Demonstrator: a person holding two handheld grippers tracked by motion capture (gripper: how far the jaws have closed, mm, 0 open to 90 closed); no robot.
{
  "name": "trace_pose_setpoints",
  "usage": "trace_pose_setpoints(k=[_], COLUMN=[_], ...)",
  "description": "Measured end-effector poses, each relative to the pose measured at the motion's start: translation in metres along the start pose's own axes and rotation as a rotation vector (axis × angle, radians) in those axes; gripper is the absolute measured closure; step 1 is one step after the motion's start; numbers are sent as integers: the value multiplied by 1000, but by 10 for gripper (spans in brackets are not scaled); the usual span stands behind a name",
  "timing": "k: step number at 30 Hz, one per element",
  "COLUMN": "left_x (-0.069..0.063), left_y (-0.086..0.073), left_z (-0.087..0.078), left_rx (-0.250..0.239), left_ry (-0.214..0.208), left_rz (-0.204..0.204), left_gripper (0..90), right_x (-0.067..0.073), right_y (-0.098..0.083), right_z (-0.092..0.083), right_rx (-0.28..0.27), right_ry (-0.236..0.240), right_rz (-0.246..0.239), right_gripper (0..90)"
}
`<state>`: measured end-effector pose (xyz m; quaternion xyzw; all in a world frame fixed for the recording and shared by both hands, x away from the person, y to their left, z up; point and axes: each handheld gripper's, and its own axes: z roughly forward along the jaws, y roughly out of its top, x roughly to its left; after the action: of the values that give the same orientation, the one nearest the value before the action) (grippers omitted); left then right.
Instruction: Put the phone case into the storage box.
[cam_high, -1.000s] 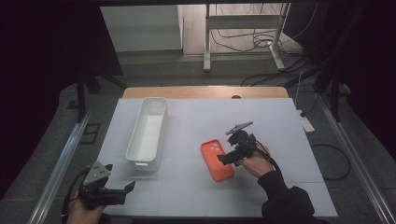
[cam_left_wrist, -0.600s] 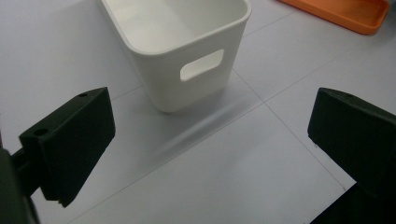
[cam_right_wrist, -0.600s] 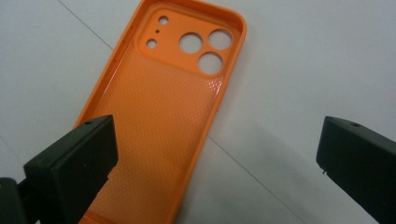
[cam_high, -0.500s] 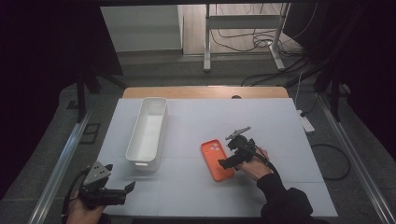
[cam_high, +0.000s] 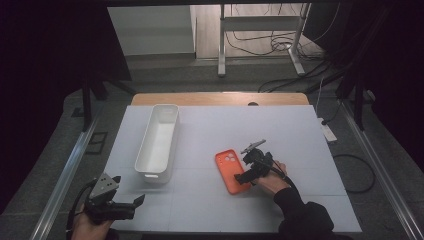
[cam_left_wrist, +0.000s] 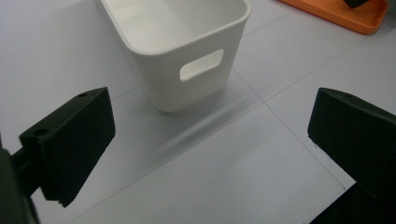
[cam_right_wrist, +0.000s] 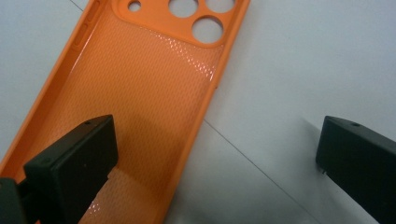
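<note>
Fingers of right gripper (cam_high: 245, 176) spread wide, grasping nothing, poised over lower right edge of orange phone case (cam_high: 229, 171). High view: case flat on white bench (cam_high: 220, 125), inner side up, camera cut-outs toward 12 o'clock, just right of bench centre; white bin (cam_high: 158, 142) at 9 o'clock from case, well apart, long axis toward 12 o'clock. Left gripper (cam_high: 131, 204) at 7 o'clock near front edge of bench, held in a hand (cam_high: 85, 227), fingers parted, pointed toward 3 o'clock.

Left gripper view: fingers (cam_left_wrist: 70, 144) released and wide apart, bare bench between; short end of bin (cam_left_wrist: 187, 51) with handle slot at 12 o'clock; corner of case (cam_left_wrist: 345, 16) at 2 o'clock.

Right gripper view: left finger (cam_right_wrist: 70, 170) above textured inner face of case (cam_right_wrist: 135, 98), contact not discernible; right finger at 4 o'clock over bare bench, well clear of case edge; camera holes at 12 o'clock.
</note>
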<state>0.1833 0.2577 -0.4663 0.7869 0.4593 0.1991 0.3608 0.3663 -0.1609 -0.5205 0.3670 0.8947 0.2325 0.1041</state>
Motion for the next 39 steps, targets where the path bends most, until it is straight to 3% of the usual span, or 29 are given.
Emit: trace_pose_setpoints(k=[10, 21, 23, 24, 26, 29, 30, 35, 39], left_x=[0, -1, -1, -1, -1, -1, -1, -1, -1], left_y=[0, 1, 1, 1, 1, 1, 1, 1, 1], left_z=[0, 1, 1, 1, 1, 1, 1, 1, 1], left_rx=[0, 2, 2, 2, 2, 3, 3, 3, 3], left_ry=[0, 0, 0, -1, -2, -2, -2, -2, -2], left_rz=[1, 7, 8, 8, 7, 10, 11, 13, 13], left_gripper=[14, 15, 15, 15, 15, 15, 15, 16, 16], right_x=[2, 6, 6, 5, 5, 3, 3, 3, 5], right_y=[-1, 4, 4, 4, 4, 5, 5, 8, 9], right_z=[0, -14, -14, -15, -15, -17, -17, -17, -17], right_rx=[1, 22, 22, 28, 29, 44, 44, 65, 70], right_ry=[-3, 57, 64, 79, 87, 71, 71, 79, 73], right_rz=[7, -26, -30, -26, -24, -8, -8, 92, 96], right_gripper=[0, 537, 576, 662, 689, 801, 801, 874, 889])
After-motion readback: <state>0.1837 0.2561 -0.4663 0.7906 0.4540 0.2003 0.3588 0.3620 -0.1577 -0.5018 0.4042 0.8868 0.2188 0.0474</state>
